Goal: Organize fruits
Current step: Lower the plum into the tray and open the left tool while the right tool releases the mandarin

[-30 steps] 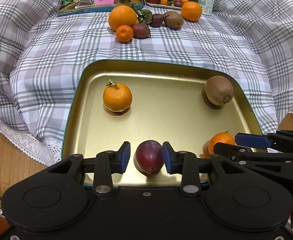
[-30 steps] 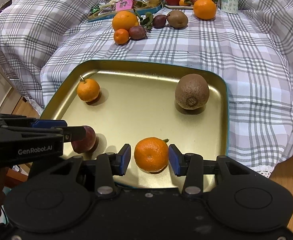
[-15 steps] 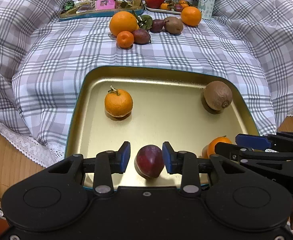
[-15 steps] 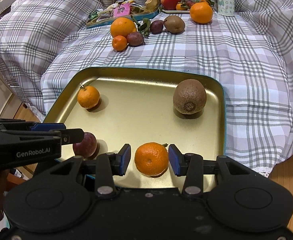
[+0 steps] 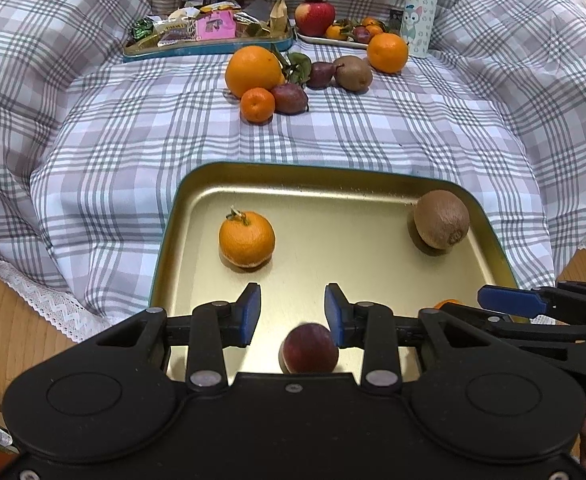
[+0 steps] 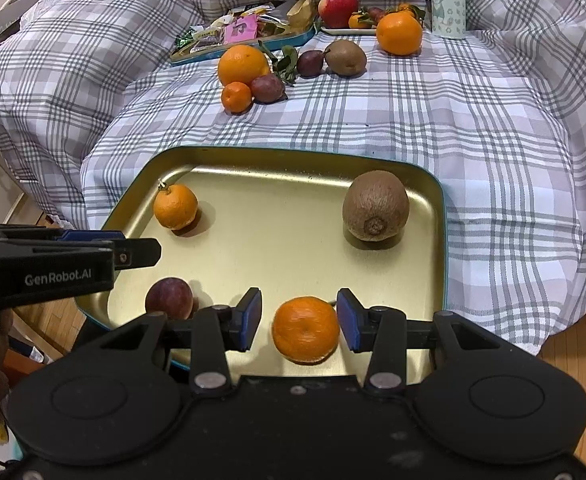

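Observation:
A gold tray point(image 5: 333, 196) point(image 6: 293, 160) lies on the checked cloth. It holds a mandarin with a stem point(image 5: 247, 239) point(image 6: 175, 206), a kiwi point(image 5: 441, 219) point(image 6: 375, 205), a dark red passion fruit point(image 5: 310, 349) point(image 6: 169, 298) and a second mandarin point(image 6: 306, 329). My left gripper point(image 5: 292, 314) is open and raised, with the passion fruit resting on the tray below and behind its pads. My right gripper point(image 6: 299, 319) is open, its pads apart on either side of the second mandarin, which rests on the tray.
Farther back on the cloth lie a large orange point(image 5: 254, 71), a small mandarin point(image 5: 257, 105), passion fruits point(image 5: 289, 98), a kiwi point(image 5: 354, 73) and another orange point(image 5: 387, 53). Behind stand a snack tray point(image 5: 209, 36), a fruit plate with an apple point(image 5: 315, 18), and a bottle point(image 5: 420, 12).
Both grippers have lifted and drawn back from the tray. The passion fruit has slipped out from between my left pads and stays on the tray. The mandarin stays put.

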A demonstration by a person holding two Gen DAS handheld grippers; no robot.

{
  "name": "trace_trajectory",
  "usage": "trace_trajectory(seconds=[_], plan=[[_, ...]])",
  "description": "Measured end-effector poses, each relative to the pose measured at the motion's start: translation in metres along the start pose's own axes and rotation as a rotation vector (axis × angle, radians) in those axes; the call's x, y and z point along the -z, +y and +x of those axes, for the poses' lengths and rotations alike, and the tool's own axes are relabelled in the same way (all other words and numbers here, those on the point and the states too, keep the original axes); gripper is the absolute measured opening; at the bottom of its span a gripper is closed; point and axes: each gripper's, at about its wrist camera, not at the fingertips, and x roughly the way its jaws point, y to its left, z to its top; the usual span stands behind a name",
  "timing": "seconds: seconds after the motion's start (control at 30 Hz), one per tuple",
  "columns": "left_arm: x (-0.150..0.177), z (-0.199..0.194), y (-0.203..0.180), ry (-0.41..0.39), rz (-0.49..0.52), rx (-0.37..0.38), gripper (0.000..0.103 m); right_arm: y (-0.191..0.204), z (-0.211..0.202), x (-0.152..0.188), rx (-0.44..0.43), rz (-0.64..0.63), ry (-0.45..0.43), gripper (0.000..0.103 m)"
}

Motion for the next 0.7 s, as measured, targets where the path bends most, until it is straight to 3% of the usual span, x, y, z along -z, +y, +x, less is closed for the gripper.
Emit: trace_trajectory(seconds=[0.7], plan=[[-0.043,0.008,0.003,-0.044,0.010,-0.027,0.044,-0.009,0.006,-0.041,-0.007,0.022,-0.048,0.045]])
